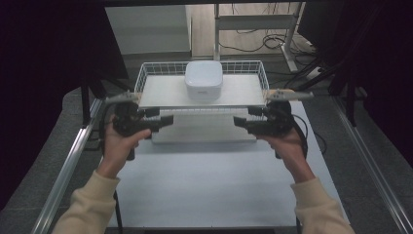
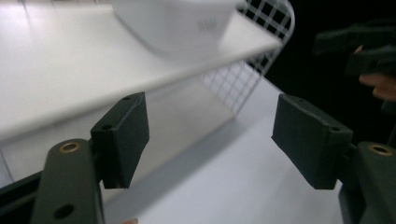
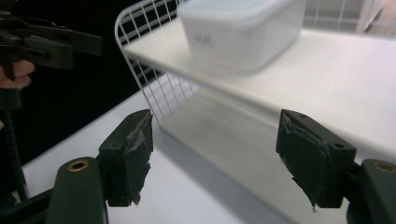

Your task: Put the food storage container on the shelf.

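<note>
There was one white box (image 1: pixel 203 80) on one wire shelf (image 1: pixel 146 73), just past two grippers, the left gripper (image 1: pixel 167 120) and right gripper (image 1: pixel 239 122).

white box (image 1: pixel 203 80), white wire basket (image 1: pixel 146 73) (grid pattern)

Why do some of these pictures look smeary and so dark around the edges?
High view: evenly lit table, black surroundings, fairly sharp. Left gripper view: shelf and white box streaked with motion blur, left claw crisp. Right gripper view: box soft, right claw sharp, background black.

White box (image 1: pixel 203 81) on wire shelf (image 1: pixel 146 78)
</note>
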`<state>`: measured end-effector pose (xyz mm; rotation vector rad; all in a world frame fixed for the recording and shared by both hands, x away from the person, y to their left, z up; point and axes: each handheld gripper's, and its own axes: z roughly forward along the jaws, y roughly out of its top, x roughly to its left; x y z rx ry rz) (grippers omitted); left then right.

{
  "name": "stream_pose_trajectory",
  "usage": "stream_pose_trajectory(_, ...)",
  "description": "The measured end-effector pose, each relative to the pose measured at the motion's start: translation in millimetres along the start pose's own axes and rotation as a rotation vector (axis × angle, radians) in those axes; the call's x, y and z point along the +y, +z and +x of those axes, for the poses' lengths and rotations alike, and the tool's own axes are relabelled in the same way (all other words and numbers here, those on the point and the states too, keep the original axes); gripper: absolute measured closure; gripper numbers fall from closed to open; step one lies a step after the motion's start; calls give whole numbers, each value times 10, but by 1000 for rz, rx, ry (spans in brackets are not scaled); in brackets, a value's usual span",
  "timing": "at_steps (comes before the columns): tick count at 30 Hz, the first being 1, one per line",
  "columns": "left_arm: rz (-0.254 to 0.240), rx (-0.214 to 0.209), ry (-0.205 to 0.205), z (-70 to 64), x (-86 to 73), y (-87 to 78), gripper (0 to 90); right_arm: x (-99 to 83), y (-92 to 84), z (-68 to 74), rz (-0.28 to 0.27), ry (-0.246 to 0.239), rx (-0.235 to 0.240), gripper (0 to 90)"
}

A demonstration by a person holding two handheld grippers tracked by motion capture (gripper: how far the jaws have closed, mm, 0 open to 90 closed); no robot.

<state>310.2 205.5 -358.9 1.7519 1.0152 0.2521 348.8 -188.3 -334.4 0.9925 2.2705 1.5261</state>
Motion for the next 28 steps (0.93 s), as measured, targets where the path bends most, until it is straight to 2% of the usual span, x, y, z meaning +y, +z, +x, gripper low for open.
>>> stream_pose_trajectory(6, 39, -32, -4, -35, -490, -111, 242, -533, -217, 99, -18, -12, -26, 261)
stream_pose_trajectory(7, 49, -24, -5, -30, -586, -120, 238, -706, -265, 98, -18, -9, -37, 261)
stream_pose_trajectory(9, 70, -4, 2, -20, -716, -120, 237, -763, -273, 95, -13, -9, -38, 261)
stream_pose_trajectory(12, 109, 26, 7, 1, -926, -72, 233, -1006, -275, 78, 15, -9, -64, 260)
stream_pose_trajectory(14, 136, 34, 6, 11, -1037, -21, 229, -1184, -239, 51, 35, 17, -75, 261)
stream_pose_trajectory(16, 156, 42, 6, 9, -1109, 33, 226, -1369, -167, 27, 101, 24, -91, 260)
stream_pose_trajectory(19, 171, 54, 27, -29, -1145, 71, 224, -1394, -145, 36, 110, 24, -88, 259)
stream_pose_trajectory(23, 158, 53, 40, -45, -1142, 53, 222, -1345, -155, 79, 91, -8, -98, 257)
stream_pose_trajectory(28, 141, 68, 13, 1, -1141, 20, 214, -1373, -144, 52, 82, -13, -103, 246)
